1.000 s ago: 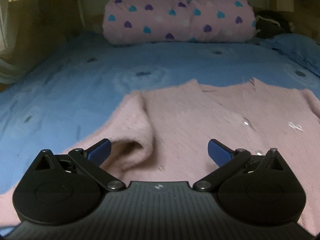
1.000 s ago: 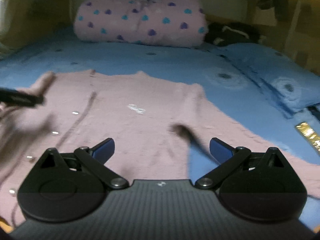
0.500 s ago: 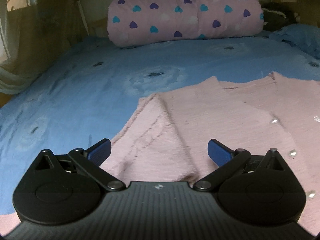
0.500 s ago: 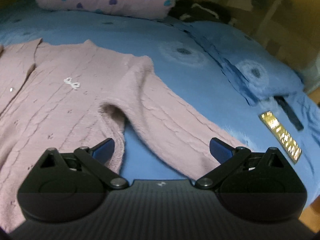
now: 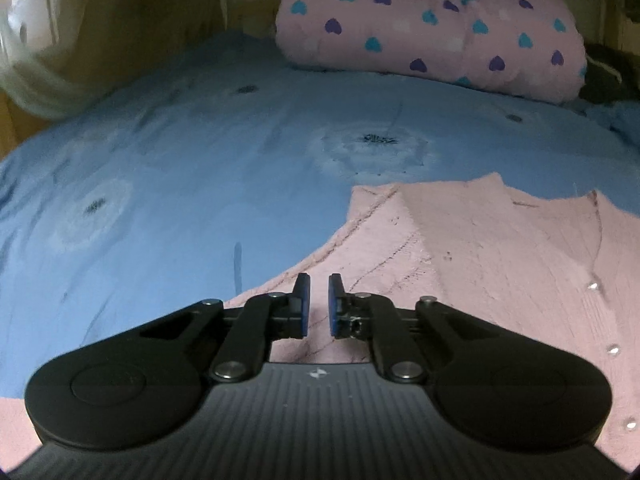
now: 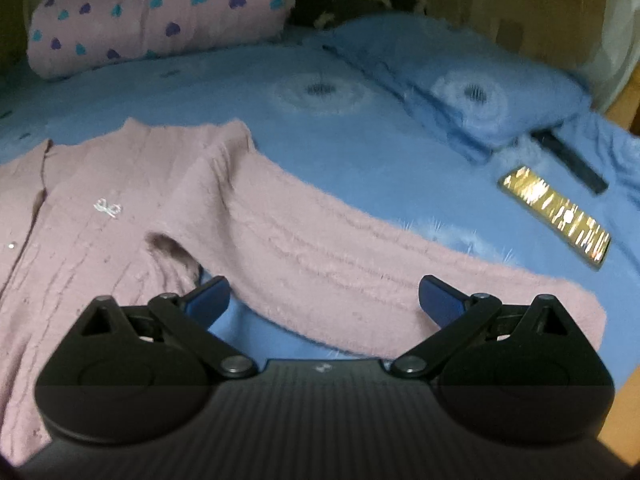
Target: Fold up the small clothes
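A small pink knitted cardigan [image 5: 500, 264] lies flat on the blue bedspread [image 5: 200, 184], buttons down its front. My left gripper [image 5: 318, 304] is over the cardigan's left sleeve, jaws nearly shut with a narrow gap; I cannot tell whether fabric is pinched between them. In the right wrist view the cardigan [image 6: 92, 208] spreads to the left and its right sleeve [image 6: 340, 264] stretches out sideways. My right gripper [image 6: 324, 300] is open and empty, its jaws on either side of that sleeve, just above it.
A pink heart-print rolled quilt [image 5: 432, 28] lies at the head of the bed. A blue pillow [image 6: 472, 92], a shiny gold strip [image 6: 556, 212] and a dark strip [image 6: 568, 160] lie to the right. The bed's wooden edge [image 6: 624, 400] is at the right.
My left gripper has closed from wide open to nearly shut over the left sleeve and turned left. My right gripper has swung right along the right sleeve, staying open.
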